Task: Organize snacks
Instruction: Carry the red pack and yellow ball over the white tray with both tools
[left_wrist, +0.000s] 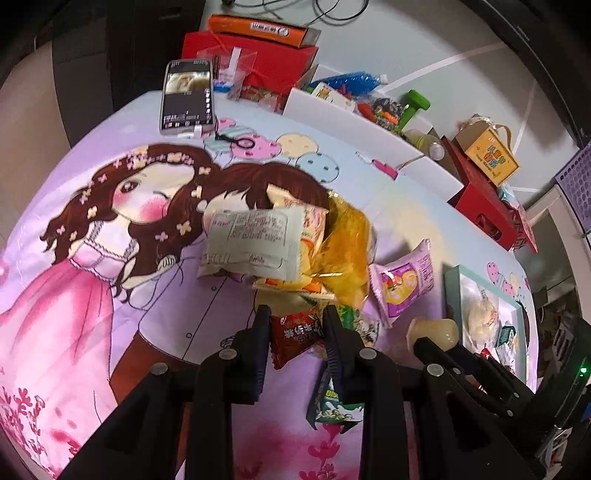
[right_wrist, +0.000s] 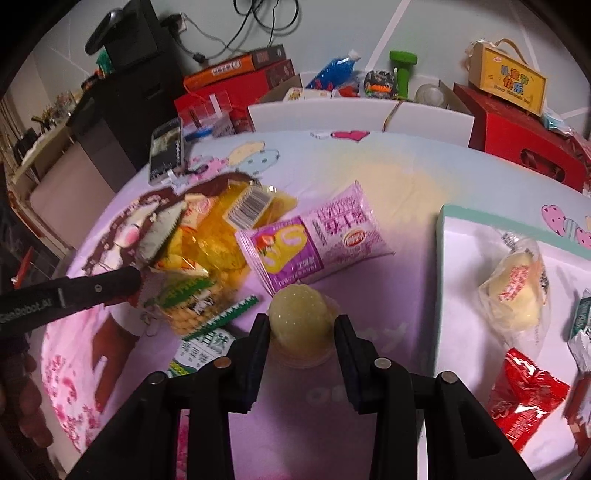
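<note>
Both my claws are clamped, left gripper on the red packet, right gripper on the jelly cup, ready for the tray at three o'clock.

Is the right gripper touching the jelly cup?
Touching. The right wrist view shows the right gripper with both fingers pressed against the jelly cup.

Your left wrist camera is looking steeply down along its fingers, close over the snack pile. Your right one is angling down likewise, nearer the tray. Both are sharing the purple packet.
</note>
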